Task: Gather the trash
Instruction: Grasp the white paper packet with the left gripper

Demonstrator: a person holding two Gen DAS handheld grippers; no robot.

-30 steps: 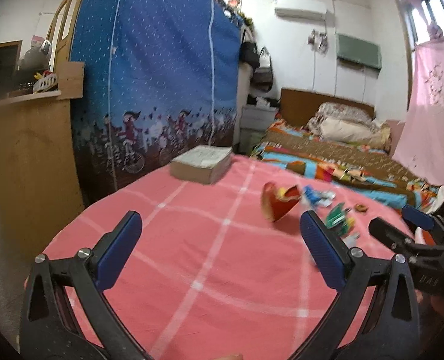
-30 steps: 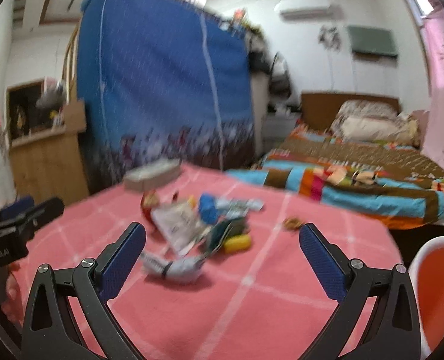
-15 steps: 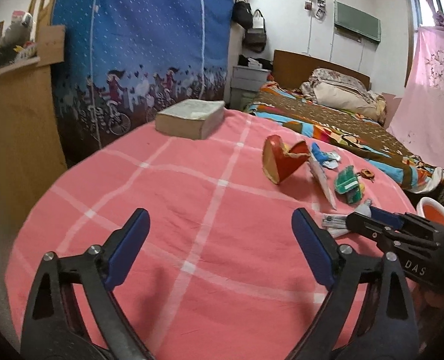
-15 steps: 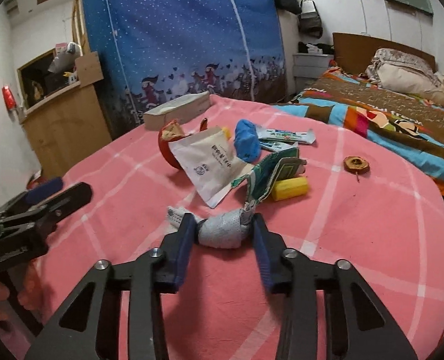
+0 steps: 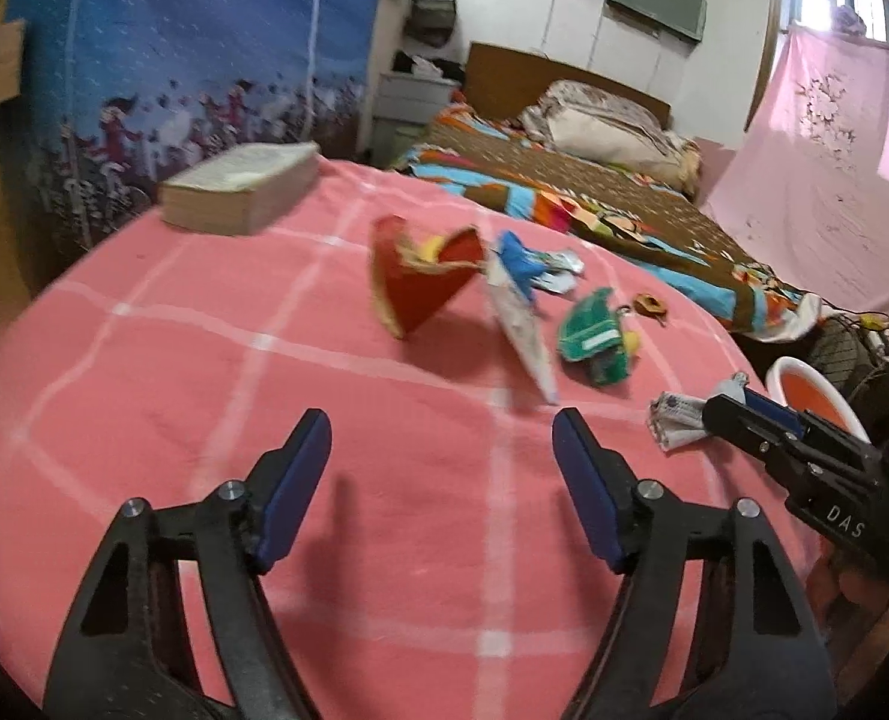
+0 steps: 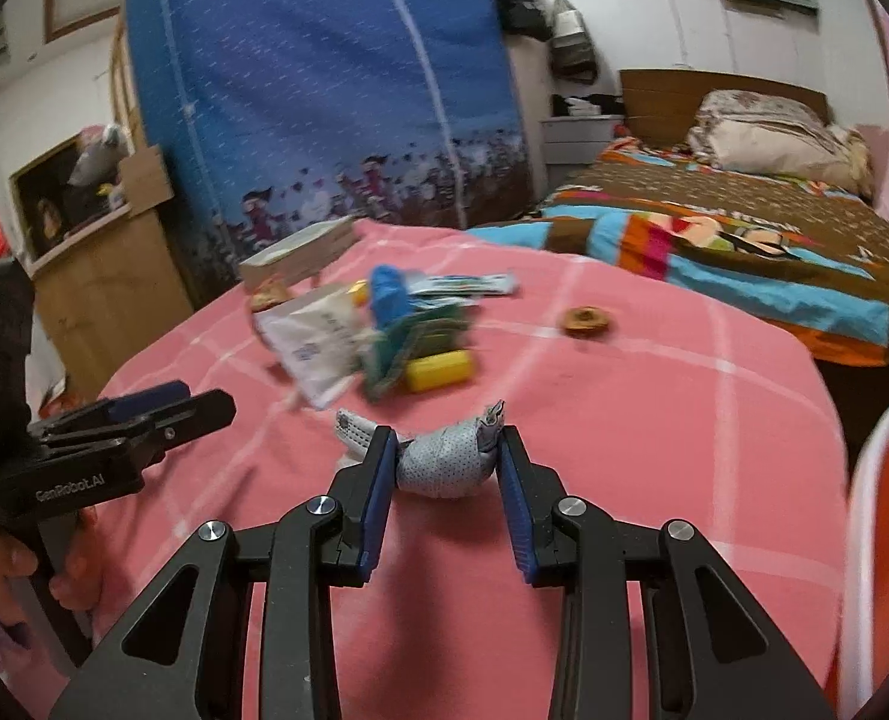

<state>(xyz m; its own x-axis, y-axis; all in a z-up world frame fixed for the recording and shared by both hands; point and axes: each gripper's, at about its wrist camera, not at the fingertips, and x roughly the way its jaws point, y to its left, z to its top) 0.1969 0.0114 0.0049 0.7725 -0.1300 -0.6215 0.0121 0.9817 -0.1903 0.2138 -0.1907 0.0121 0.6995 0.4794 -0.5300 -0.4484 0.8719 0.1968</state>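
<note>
My right gripper (image 6: 444, 468) is shut on a crumpled grey-white wrapper (image 6: 447, 467) and holds it just above the pink checked tablecloth (image 6: 654, 420). The wrapper (image 5: 678, 414) and the right gripper (image 5: 738, 408) also show at the right of the left wrist view. My left gripper (image 5: 441, 468) is open and empty over the cloth, short of the trash pile. The pile holds a red bitten apple (image 5: 414, 282), a white packet (image 6: 312, 342), a blue scrap (image 6: 387, 294), a green wrapper (image 5: 591, 333), a yellow piece (image 6: 438, 369) and a small brown bit (image 6: 587, 320).
A thick book (image 5: 243, 186) lies at the table's far left edge. An orange bin with a white rim (image 6: 882, 540) stands off the table's right side. A bed (image 6: 744, 222), a blue wardrobe (image 6: 324, 90) and a wooden cabinet (image 6: 102, 276) lie beyond.
The right gripper closed on the grey-white wrapper and has lifted it slightly off the cloth. The left gripper moved forward toward the pile and narrowed somewhat, still open.
</note>
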